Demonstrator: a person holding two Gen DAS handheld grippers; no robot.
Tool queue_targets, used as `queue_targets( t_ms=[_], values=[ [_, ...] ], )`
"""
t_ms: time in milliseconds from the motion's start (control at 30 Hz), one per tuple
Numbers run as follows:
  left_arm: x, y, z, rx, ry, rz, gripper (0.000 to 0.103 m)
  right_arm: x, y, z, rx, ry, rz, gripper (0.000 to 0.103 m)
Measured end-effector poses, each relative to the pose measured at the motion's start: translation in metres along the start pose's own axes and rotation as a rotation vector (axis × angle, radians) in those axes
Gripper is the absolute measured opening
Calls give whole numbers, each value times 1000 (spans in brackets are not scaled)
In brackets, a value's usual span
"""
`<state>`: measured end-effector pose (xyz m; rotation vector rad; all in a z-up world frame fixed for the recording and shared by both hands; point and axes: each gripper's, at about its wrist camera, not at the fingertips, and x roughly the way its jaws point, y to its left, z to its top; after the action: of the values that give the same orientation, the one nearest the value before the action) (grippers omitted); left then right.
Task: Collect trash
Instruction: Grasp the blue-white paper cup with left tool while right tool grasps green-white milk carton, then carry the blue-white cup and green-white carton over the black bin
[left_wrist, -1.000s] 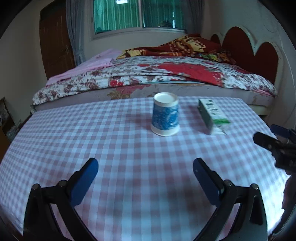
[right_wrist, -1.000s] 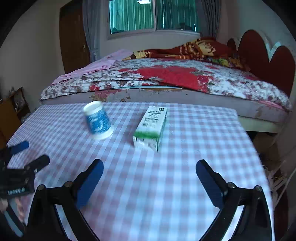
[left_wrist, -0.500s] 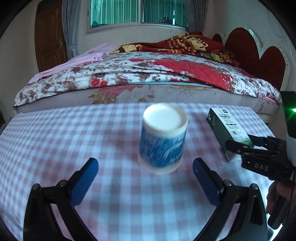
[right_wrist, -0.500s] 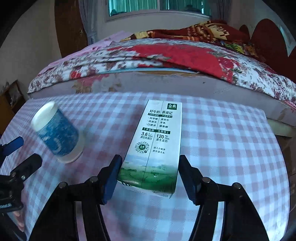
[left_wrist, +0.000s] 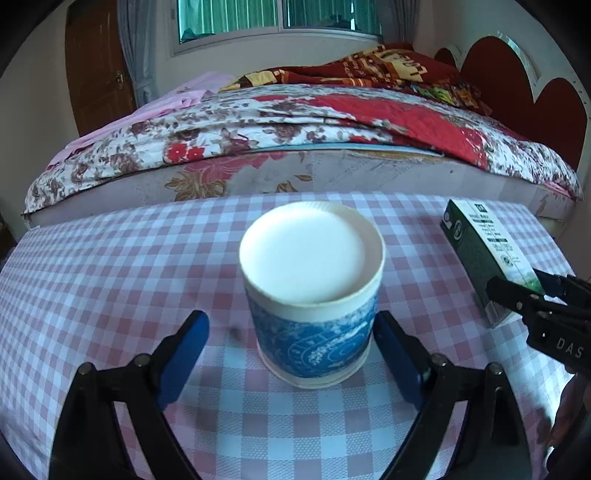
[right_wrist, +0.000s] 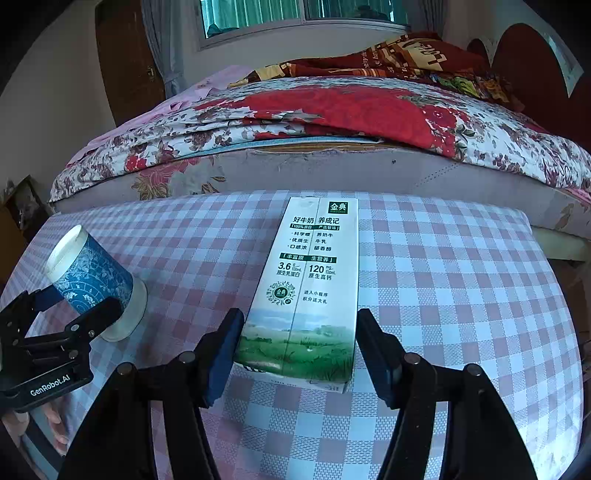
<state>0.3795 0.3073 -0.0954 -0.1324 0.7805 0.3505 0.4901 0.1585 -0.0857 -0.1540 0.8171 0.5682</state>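
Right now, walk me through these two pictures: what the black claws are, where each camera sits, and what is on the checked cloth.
No robot here: a person carries a hand-held gripper in each hand, each with a camera looking along its two blue-padded fingers. The left camera shows the left hand-held gripper around an upside-down blue-patterned white paper cup; its jaws are closing, with a gap still visible on the left side. The right camera shows the right hand-held gripper shut on the near end of a white-and-green milk carton lying flat. Both pieces of trash rest on the pink-and-white checked tablecloth, with a bed covered by a floral quilt behind.
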Motion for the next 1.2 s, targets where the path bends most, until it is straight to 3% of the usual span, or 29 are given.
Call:
queue_targets(
  t_ms=[67,133,233,433,633,1200],
  values=[
    [2,3,2,-10,-2,-25,85,2,2,1,-7,5,-14,64],
    [6,6,3,-20,2,-70,61,5,2,0,-11,21,-29,64],
    [1,11,1,-25,-4,-78,55,2,0,-4,-10,20,-39,59],
    [-23,17,-12,-21,-19,-91,53,-21,10,-18,-97,-20,-60,55],
    [-55,21,-30,-24,-32,-100,53,-70,21,-39,-126,-84,-47,55],
    [-183,-19,-73,105,-113,-135,53,-238,0,-132,-14,-186,-33,55]
  ],
)
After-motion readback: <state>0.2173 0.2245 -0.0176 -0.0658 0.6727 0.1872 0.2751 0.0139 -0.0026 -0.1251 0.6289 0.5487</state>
